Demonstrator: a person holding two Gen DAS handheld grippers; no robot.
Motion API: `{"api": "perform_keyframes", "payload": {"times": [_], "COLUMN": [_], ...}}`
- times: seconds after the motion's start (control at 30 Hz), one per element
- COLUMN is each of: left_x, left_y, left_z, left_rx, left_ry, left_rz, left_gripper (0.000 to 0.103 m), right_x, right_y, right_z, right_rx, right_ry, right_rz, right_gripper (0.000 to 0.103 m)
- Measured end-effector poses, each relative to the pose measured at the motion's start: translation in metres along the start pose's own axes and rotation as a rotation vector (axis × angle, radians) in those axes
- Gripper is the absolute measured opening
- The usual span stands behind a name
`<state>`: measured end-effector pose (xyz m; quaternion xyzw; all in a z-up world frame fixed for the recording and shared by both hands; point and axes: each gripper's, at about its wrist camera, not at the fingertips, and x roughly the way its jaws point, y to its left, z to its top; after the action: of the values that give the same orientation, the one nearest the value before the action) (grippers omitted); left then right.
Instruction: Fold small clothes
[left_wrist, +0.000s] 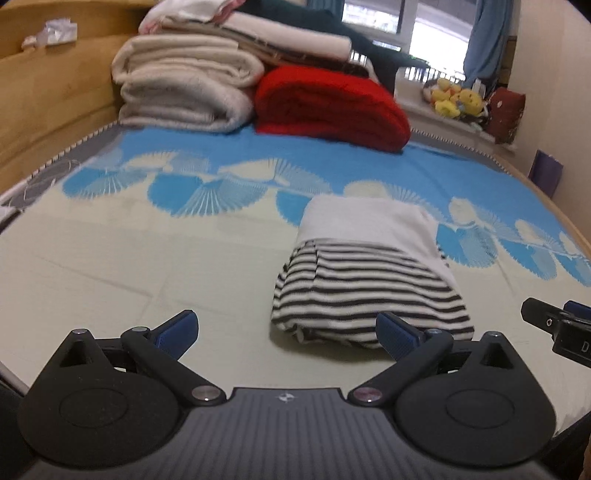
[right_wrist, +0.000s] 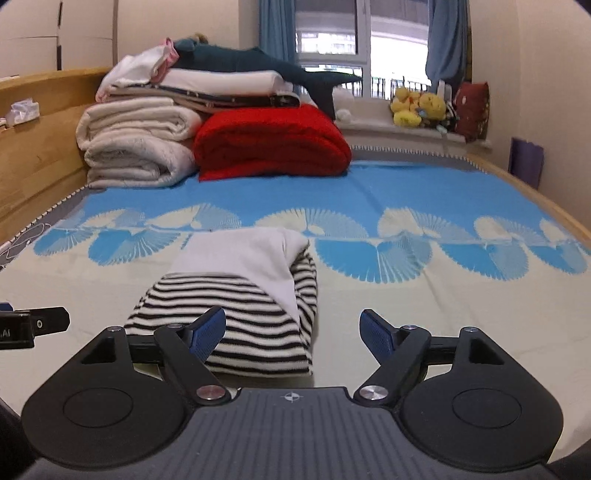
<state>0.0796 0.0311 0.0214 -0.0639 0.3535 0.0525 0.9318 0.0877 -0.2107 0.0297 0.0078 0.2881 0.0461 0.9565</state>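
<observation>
A small black-and-white striped garment with a white part lies folded into a compact bundle on the bed sheet. My left gripper hovers just in front of it, open, its right blue pad overlapping the bundle's near edge in the picture; nothing sits between the fingers. My right gripper is open too, with the bundle's near right corner showing between its pads, which do not press on it. Each gripper's tip shows at the edge of the other's view.
Folded cream blankets and a red blanket are stacked at the head of the bed, with more laundry on top. A wooden headboard runs along the left. Plush toys sit on the window sill. Open sheet lies left of the bundle.
</observation>
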Motion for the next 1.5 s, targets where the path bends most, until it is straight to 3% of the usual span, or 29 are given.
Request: {"api": "perform_keyframes", "payload": {"times": [0.37,1.5], "left_x": [0.016,0.02], "left_y": [-0.024,-0.025], "left_z": [-0.014,-0.013], "left_rx": [0.096,0.048], "left_ry": [0.059,0.079], "left_rz": [-0.035,-0.082], "left_gripper": [0.102,0.102], "right_x": [0.008,0.014], "right_y": [0.016,0.028], "right_z": [-0.003,-0.005], "right_rx": [-0.041,-0.07], "right_ry": [0.031,0.066], "right_rz": [0.013,0.052], "right_gripper": [0.081,0.081]}}
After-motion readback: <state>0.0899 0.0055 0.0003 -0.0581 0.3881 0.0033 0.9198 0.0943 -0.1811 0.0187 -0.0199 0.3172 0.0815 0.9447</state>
